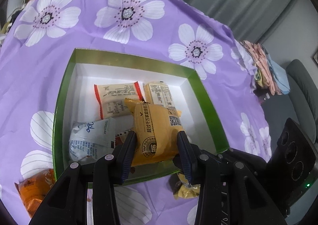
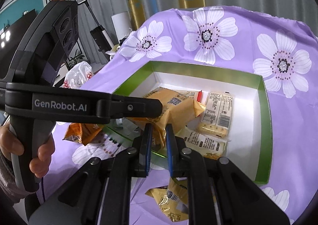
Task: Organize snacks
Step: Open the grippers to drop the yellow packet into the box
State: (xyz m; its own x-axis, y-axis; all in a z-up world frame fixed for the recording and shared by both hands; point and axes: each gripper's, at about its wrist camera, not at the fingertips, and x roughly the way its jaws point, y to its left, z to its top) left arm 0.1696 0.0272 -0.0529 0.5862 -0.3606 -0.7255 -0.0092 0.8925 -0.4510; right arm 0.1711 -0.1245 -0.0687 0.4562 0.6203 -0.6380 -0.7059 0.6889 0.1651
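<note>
A yellow snack packet (image 1: 157, 131) hangs over the green box (image 1: 206, 105) with white walls. My left gripper (image 1: 157, 139) is shut on it, one pad on each side. In the right wrist view my right gripper (image 2: 158, 135) is shut on the crimped near end of the same yellow packet (image 2: 174, 105), above the box's near rim (image 2: 266, 125). The left gripper's finger (image 2: 129, 107) crosses that view from the left. Inside the box lie a red-edged cream packet (image 1: 117, 99), a pale cracker packet (image 1: 159, 93) and a white and blue packet (image 1: 91, 135).
On the purple flowered cloth (image 1: 99, 38), an orange packet (image 1: 33, 189) lies left of the box and a gold and brown packet (image 1: 184, 187) lies before it. Folded cloths (image 1: 266, 70) sit at the right edge. A hand (image 2: 39, 151) holds the left gripper's handle.
</note>
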